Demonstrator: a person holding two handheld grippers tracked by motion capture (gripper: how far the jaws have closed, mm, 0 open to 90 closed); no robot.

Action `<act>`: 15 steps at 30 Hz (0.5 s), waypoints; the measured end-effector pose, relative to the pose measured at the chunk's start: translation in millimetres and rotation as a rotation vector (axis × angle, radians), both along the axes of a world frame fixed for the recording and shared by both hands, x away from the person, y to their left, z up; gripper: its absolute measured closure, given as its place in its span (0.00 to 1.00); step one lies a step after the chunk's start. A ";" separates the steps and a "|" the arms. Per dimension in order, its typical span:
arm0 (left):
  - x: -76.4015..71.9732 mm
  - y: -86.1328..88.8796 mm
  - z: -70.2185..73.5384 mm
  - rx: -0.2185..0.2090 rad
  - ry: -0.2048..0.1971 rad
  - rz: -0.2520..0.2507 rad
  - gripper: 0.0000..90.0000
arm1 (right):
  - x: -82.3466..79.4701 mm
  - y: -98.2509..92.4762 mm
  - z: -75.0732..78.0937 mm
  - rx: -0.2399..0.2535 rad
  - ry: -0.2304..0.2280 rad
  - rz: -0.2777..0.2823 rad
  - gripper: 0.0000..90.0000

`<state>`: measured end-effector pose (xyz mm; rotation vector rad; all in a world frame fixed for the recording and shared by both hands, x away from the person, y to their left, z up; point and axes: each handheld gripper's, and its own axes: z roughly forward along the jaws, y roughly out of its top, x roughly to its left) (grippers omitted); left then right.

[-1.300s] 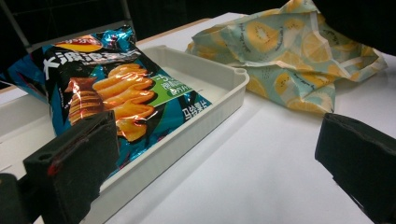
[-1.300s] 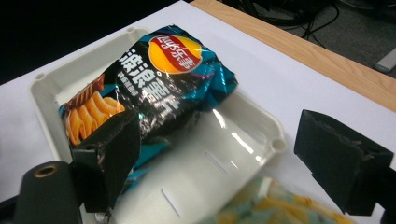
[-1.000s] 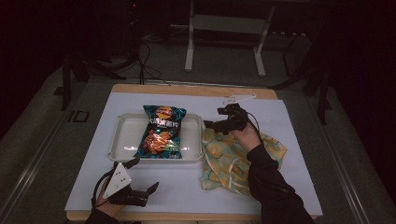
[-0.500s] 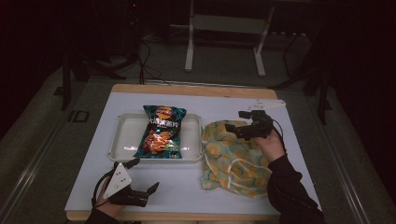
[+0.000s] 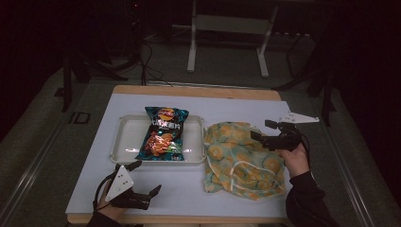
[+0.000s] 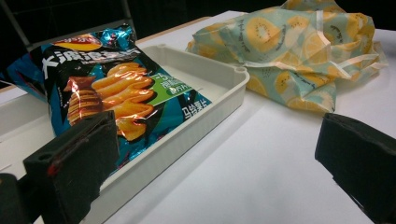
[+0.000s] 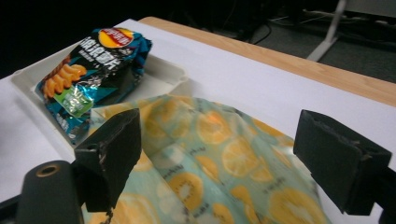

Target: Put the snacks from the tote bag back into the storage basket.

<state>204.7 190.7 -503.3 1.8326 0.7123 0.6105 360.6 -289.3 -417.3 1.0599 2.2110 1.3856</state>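
**Both grippers spread wide, fruit-print bag lying loose**

Overhead first: the right gripper (image 5: 265, 132) hangs with jaws apart over the far right edge of the fruit-print bag (image 5: 241, 158), holding nothing. The left gripper (image 5: 144, 182) rests low at the near edge, also agape, with the white tray (image 5: 124, 142) just ahead of it and the crisp packet (image 5: 163, 133) lying in that tray.

Along the left gripper's jaws, the tray's rigid moulded rim sits ahead to the left; the packet is glossy, crinkled foil, puffed with air. The bag lies ahead to the right, thin and slippery-looking, with pale trim.

Between the right gripper's jaws, the bag's soft rumpled folds lie directly below, the packet beyond.

My worry: a pinch on one thin layer could slide off, or drag the whole bag against the tray.
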 end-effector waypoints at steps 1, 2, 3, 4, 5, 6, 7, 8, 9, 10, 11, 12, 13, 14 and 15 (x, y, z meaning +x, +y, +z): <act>0.0 0.0 0.0 0.000 0.000 0.000 0.00 | -1.9 -3.5 -1.5 -0.003 -0.003 -0.011 0.17; 0.0 -0.1 0.0 0.001 0.000 0.000 0.00 | -3.8 -7.1 -3.4 0.004 -0.007 -0.023 0.17; -0.1 -0.2 0.0 0.002 0.001 -0.001 0.00 | -5.8 -10.6 -5.5 0.009 -0.003 -0.032 0.17; -0.1 -0.2 -0.1 0.003 0.001 -0.001 0.00 | -7.8 -13.9 -7.9 0.004 -0.005 -0.041 0.17; -0.1 -0.2 -0.1 0.003 0.001 -0.001 0.00 | -7.8 -13.9 -7.9 0.004 -0.005 -0.041 0.17; 0.0 -0.3 -0.1 0.004 0.001 0.000 0.00 | -9.8 -17.1 -10.4 -0.001 -0.008 -0.052 0.17; 0.0 -0.4 -0.1 0.003 0.001 0.000 0.00 | -14.5 -24.4 -15.6 -0.003 -0.011 -0.074 0.17; 0.1 -0.4 -0.2 0.004 0.001 0.000 0.00 | -16.7 -27.5 -17.6 -0.001 -0.021 -0.085 0.17; 0.1 -0.5 -0.2 0.005 0.002 0.000 0.00 | -19.1 -30.7 -19.1 0.004 -0.033 -0.095 0.17; 0.2 -0.6 -0.3 0.004 0.002 0.000 0.00 | -21.1 -33.6 -20.5 0.017 -0.036 -0.102 0.17; 0.2 -0.6 -0.3 0.004 0.002 0.000 0.00 | -21.1 -33.6 -20.5 0.017 -0.036 -0.102 0.17; 0.3 -0.9 -0.3 0.004 0.003 0.000 0.00 | -22.9 -36.3 -21.8 0.020 -0.038 -0.107 0.17; 0.3 -1.1 -0.4 0.003 0.003 0.000 0.00 | -25.9 -40.1 -23.6 0.017 -0.055 -0.122 0.17; 0.3 -1.3 -0.5 0.004 0.003 0.000 0.00 | -27.3 -42.1 -24.4 0.020 -0.056 -0.128 0.17; 0.4 -1.3 -0.5 0.004 0.003 0.000 0.00 | -28.3 -44.2 -25.5 0.025 -0.056 -0.136 0.17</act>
